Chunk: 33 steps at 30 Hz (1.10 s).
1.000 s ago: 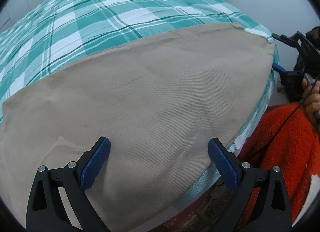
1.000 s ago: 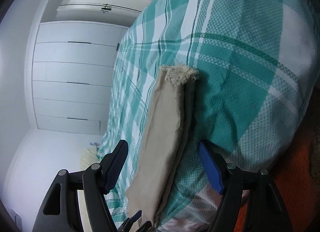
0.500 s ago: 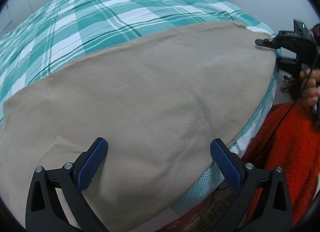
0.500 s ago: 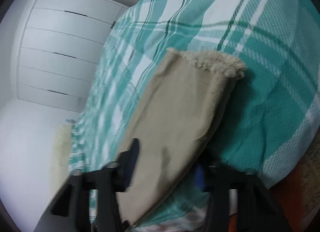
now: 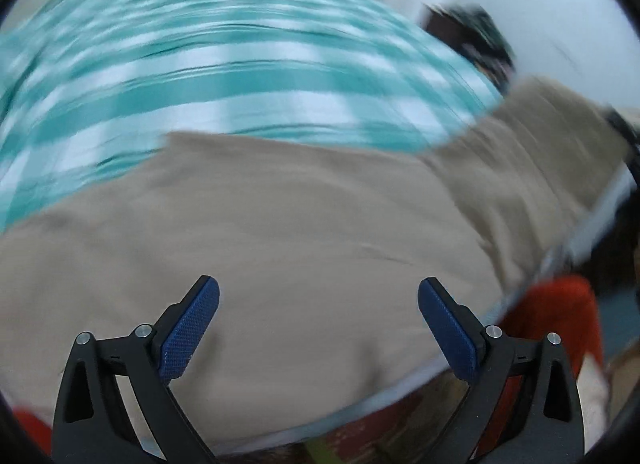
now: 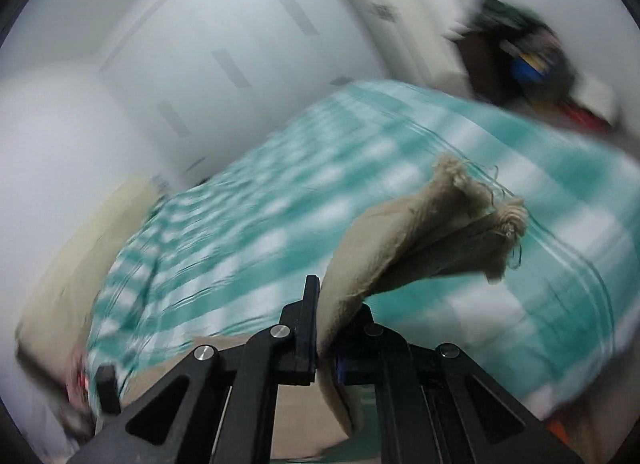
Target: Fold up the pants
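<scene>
Grip change: right gripper (image 6: 326, 338) has just been closing; its jaws are now clenched on the hem end of the pants (image 6: 404, 240), cloth pinched between them where a second ago they stood wide apart on either side of the leg.
Lift: hem (image 6: 480, 204) was lying flat on the bed (image 6: 280, 224) a second ago; now it hangs in the air off the jaws, frayed end drooping toward 2 o'clock in the right wrist view.
Left gripper: left gripper (image 5: 318, 328) has its jaws spread wide with nothing between them, as in both earlier frames; blue pads (image 5: 188, 336) hover over the cloth, contact not clear.
Pants now: tan pants (image 5: 280, 232) fill the lower half of the left wrist view on the plaid bed (image 5: 200, 76); the far end at 2 o'clock rises off the bed, where earlier it lay flat out to the corner.
View: both pictures are smeared with motion, unlike the sharp frames a second ago.
Meaning: judged from this, the fold has begun; the hem is held and ready to be carried over toward the waist end, while the left jaws have yet to pin or take anything.
Risk: a thin pinch near a frayed edge may slip.
Writing: none readable; no brand or label shows on pants, bed or grippers.
</scene>
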Available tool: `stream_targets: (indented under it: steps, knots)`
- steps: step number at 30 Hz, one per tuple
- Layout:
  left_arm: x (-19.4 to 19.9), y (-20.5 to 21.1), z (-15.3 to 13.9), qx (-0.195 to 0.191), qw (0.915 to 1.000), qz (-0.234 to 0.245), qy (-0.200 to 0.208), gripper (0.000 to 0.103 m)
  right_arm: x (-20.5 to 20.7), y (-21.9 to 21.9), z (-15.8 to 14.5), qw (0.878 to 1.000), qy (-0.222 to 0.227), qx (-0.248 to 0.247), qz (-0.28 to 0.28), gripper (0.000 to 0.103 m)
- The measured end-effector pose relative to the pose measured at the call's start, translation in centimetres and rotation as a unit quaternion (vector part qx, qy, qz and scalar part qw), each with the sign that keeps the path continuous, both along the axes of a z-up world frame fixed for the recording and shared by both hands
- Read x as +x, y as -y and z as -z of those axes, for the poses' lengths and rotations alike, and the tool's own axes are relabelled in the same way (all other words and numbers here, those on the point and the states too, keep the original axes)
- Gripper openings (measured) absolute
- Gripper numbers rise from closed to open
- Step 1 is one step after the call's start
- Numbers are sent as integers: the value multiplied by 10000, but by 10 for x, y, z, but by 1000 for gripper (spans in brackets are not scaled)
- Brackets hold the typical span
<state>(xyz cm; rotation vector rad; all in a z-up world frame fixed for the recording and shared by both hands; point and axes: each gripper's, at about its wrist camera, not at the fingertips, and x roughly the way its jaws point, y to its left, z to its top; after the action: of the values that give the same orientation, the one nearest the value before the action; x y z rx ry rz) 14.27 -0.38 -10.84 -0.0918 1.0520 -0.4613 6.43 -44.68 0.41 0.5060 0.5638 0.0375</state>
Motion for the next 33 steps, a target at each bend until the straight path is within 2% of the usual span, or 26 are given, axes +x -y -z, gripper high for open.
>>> stream_targets:
  steps: [2,5,8,10,11,12,13,15,17,19,22,25,27,29,30,33]
  knots:
    - [0,-42,0,-249,9985,-479,3,100,17,-42,-24,9986,153,-256,-440,7]
    - [-7,-98,7,-512,9925,-1108,50,100,23,-117,-42,9903,221,-572,-1249,7]
    - [-16,-137,19,-574,9860,-1560,85,100,33,-186,-34,9787,116,-835,-1874,7]
    - [-18,-156,29,-568,9819,-1809,1,100,36,-232,-13,9706,-57,-926,-2221,15]
    - [-17,-164,33,-649,9791,-1925,-67,100,38,-252,5,9672,-185,-936,-2353,21]
    - [-17,-171,34,-728,9770,-2004,-101,100,39,-274,26,9613,-357,-909,-2577,47]
    - [-17,-179,34,-833,9742,-2096,-110,100,39,-296,50,9537,-601,-899,-2807,69]
    - [-19,-187,31,-942,9709,-2200,-22,100,30,-323,83,9427,-953,-940,-3057,69]
    - [-22,-184,30,-918,9720,-2161,45,100,23,-329,105,9346,-1182,-983,-3209,68]
    - [-22,-178,32,-946,9739,-2062,51,100,11,-314,107,9371,-1115,-1125,-3110,68]
    - [-21,-156,29,-1242,9799,-1552,135,98,1,-261,93,9600,-706,-1456,-2284,68]
    - [-22,-124,21,-1301,9865,-935,334,80,-2,-221,92,9714,-634,-1491,-1737,68]
    - [-23,-99,23,-998,9930,-560,301,64,-5,-198,102,9754,-797,-1355,-1548,68]
    - [-22,-84,34,-673,9967,-435,149,53,-8,-186,107,9756,-939,-1289,-1510,68]
    - [-21,-79,42,-582,9975,-412,5,41,-9,-184,108,9754,-962,-1305,-1496,68]
    - [-21,-75,50,-301,9986,-409,-154,32,-8,-184,104,9758,-794,-1401,-1481,66]
